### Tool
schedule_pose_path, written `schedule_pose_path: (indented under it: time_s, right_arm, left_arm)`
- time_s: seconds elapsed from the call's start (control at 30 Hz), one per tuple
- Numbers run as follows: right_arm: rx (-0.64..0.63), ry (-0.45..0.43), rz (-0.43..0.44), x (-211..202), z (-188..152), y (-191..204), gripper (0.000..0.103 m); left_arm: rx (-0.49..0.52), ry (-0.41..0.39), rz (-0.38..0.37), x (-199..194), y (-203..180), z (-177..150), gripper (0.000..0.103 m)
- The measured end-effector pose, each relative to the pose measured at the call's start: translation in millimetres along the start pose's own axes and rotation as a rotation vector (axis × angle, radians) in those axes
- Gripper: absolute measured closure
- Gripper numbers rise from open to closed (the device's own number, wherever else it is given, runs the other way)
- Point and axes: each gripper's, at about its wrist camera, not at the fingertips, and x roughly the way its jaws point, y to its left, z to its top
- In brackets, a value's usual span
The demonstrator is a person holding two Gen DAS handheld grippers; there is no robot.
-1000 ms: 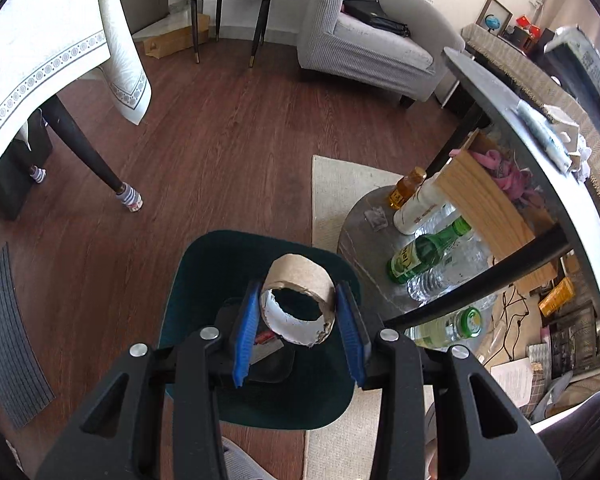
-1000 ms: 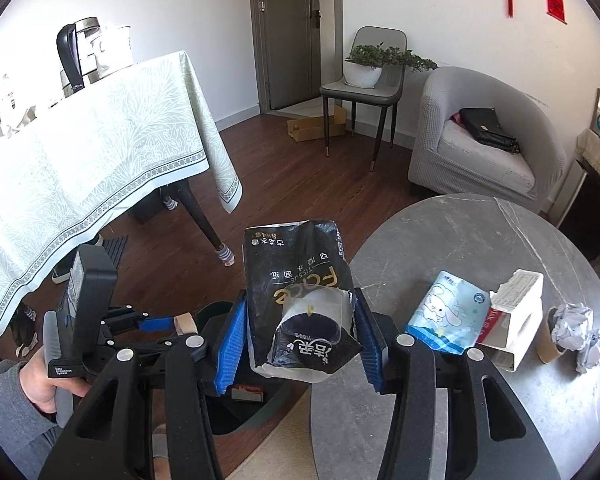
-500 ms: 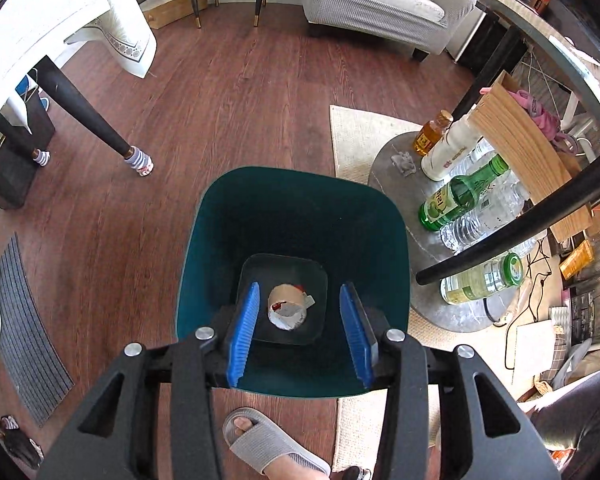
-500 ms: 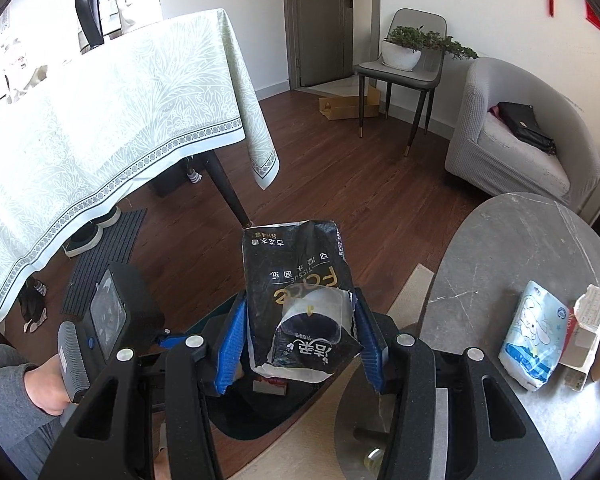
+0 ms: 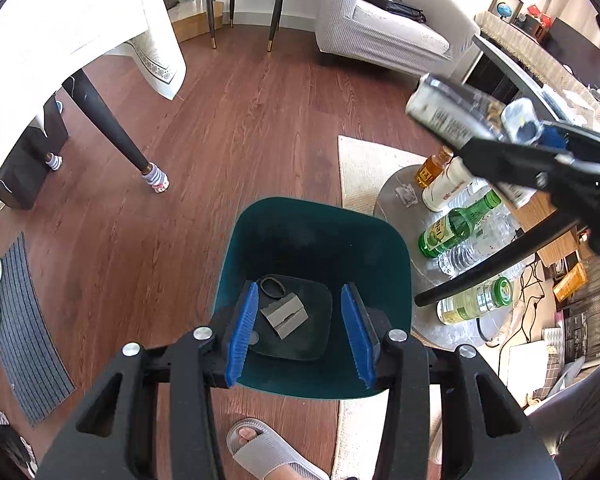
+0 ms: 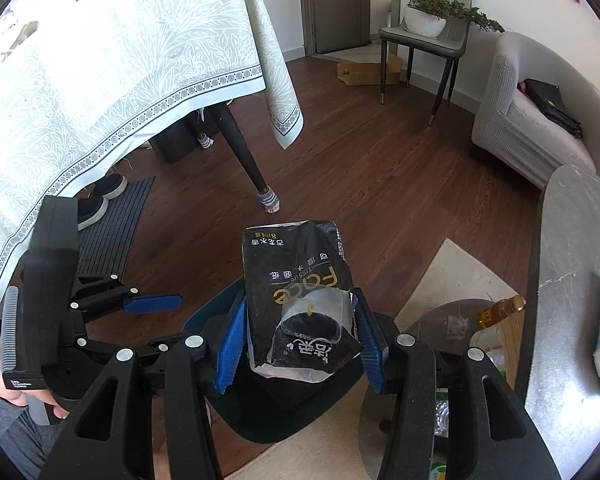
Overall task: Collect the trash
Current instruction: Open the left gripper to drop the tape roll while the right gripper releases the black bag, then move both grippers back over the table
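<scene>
wood floor (image 5: 260, 128) carries teal bin (image 5: 320, 240), pale rug (image 5: 364, 164), doormat (image 5: 28, 336).

**Both grippers pointing down, left one empty, right one clamped**

So the left gripper (image 5: 302, 330) is aiming pretty much straight down at the floor, jaws spread wide apart with nothing sitting between the blue pads (image 5: 242, 334). In the right wrist view the same gripper (image 6: 152, 304) is showing up around 9 o'clock, with the person's left hand (image 6: 4, 376) wrapping its handle near 8 o'clock. The right gripper (image 6: 298, 342) is tilting down and forward, its blue pads (image 6: 230, 346) pressing in on both sides of what it's carrying. From the left wrist camera it's poking in at about 2 o'clock.
</scene>
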Motion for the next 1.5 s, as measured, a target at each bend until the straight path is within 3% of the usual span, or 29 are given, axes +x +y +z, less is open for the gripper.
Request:
schedule_pose_path:
  time_s: [0.13, 0.3, 0.5, 0.87, 1.0, 1.5]
  right_arm:
    - [-0.007, 0.034, 0.007, 20.0, -4.9, 6.3, 0.052]
    - [-0.004, 0.085, 0.007, 42.9, -14.5, 10.2, 0.052]
    - [0.01, 0.128, 0.015, 61.4, -27.7, 9.8, 0.052]
    - [0.003, 0.235, 0.028, 102.0, -57.6, 11.0, 0.049]
    - [-0.003, 0.255, 0.025, 112.5, -64.9, 13.2, 0.042]
    - [-0.037, 0.142, 0.058, 56.5, -53.9, 10.7, 0.042]
  left_arm:
    - [-0.011, -0.033, -0.003, -13.9, 2.8, 4.3, 0.058]
    - [-0.014, -0.079, -0.012, -32.6, 0.6, 12.3, 0.07]
    - [-0.012, -0.15, -0.037, -58.8, -6.7, 24.3, 0.076]
    - [-0.007, -0.219, -0.054, -89.1, -14.2, 34.6, 0.077]
    - [-0.006, -0.244, -0.063, -98.3, -17.4, 39.3, 0.077]
    - [-0.003, -0.348, -0.104, -136.0, -36.9, 61.8, 0.077]
